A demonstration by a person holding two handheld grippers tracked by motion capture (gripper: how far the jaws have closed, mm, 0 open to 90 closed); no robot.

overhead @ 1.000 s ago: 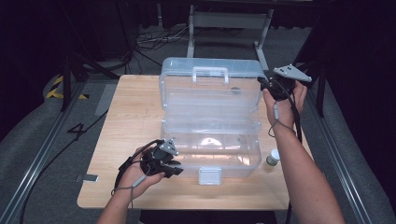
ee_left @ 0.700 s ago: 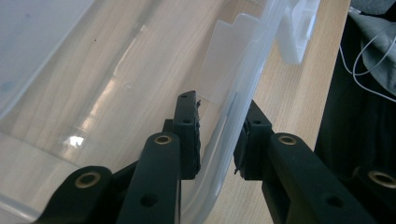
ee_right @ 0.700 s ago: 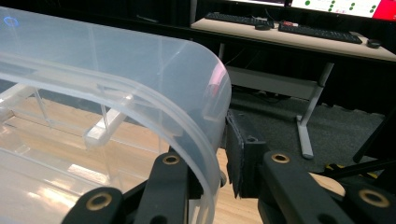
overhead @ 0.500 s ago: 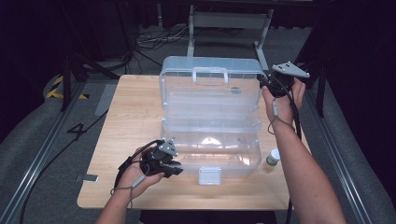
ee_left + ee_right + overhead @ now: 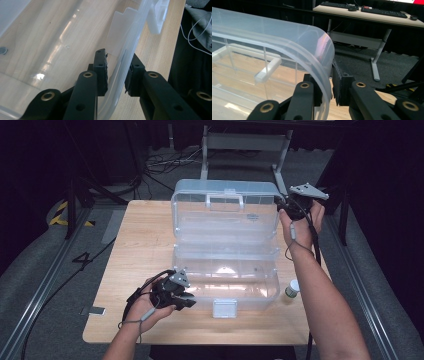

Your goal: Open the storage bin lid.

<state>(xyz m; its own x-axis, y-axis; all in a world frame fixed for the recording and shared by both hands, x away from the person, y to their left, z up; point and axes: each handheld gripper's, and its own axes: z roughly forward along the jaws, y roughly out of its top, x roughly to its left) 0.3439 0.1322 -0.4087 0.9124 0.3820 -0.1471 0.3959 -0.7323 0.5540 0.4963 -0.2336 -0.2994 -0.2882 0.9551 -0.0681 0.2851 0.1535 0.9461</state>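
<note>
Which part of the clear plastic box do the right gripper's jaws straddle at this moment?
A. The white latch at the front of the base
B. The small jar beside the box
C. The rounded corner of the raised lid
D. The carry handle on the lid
C: in the right gripper view the right gripper has one jaw inside and one outside the curved corner of the lid of the box.
</note>
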